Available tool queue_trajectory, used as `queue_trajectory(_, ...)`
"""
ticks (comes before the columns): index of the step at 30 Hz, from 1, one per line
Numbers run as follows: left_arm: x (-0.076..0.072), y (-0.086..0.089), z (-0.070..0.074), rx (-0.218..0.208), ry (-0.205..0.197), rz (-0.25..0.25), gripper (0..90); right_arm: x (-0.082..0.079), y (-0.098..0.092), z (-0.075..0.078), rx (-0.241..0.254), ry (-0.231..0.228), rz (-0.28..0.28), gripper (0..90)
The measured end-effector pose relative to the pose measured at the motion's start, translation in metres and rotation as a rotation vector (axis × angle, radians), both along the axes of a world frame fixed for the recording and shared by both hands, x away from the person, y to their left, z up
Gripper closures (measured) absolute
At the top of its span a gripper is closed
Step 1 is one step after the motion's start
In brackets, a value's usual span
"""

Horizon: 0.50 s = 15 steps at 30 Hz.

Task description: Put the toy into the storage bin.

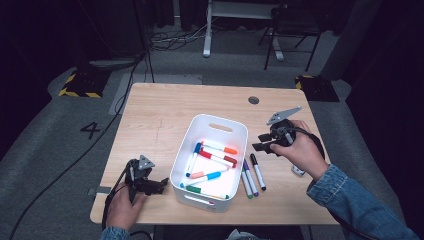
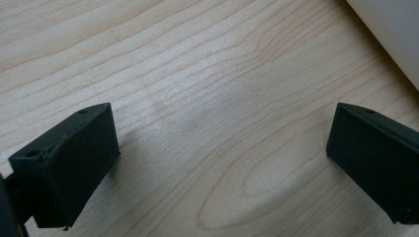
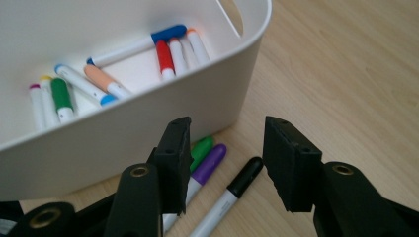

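A white bin (image 1: 186,150) in the middle of the table holds several coloured markers (image 1: 216,148). Three markers lie on the table right of it: green (image 1: 246,184), purple (image 1: 250,177) and black (image 1: 257,171). My right gripper (image 1: 260,142) hovers just above the black marker's cap end, jaws open with nothing between them. In the right gripper view the black marker (image 3: 232,190) lies below the gap, with the purple marker (image 3: 205,170) and green marker (image 3: 200,149) beside the bin wall (image 3: 148,128). My left gripper (image 1: 160,186) rests low at the front left, open over bare wood (image 2: 217,143).
The wooden table (image 1: 160,115) has free room behind and left of the bin. A small round grommet (image 1: 253,100) sits at the back right. A small pale object (image 1: 298,171) lies by my right wrist. A corner of the bin (image 2: 390,29) shows in the left gripper view.
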<state>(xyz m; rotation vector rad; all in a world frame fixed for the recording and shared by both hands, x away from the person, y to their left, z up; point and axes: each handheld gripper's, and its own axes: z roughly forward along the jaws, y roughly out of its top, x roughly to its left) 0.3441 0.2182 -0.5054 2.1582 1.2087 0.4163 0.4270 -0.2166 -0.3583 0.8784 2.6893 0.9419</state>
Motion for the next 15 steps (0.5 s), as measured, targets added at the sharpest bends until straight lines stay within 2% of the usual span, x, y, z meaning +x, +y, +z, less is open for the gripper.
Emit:
queue_trajectory(4,0.0,0.0,0.0,0.0,0.0,0.0,0.0,0.0,-0.005,-0.021,-0.034,0.027,-0.009,54.7)
queue_trajectory(7,0.0,0.0,0.0,0.001,0.0,0.0,0.0,0.001,-0.009,-0.039,-0.038,0.052,-0.023,54.5)
queue_trajectory(10,0.0,0.0,0.0,0.001,0.0,0.0,0.0,0.0,-0.011,-0.057,-0.071,0.066,-0.028,53.9)
queue_trajectory(15,0.0,0.0,0.0,0.001,0.0,0.0,0.0,-0.003,-0.013,-0.084,-0.106,0.116,-0.038,53.4)
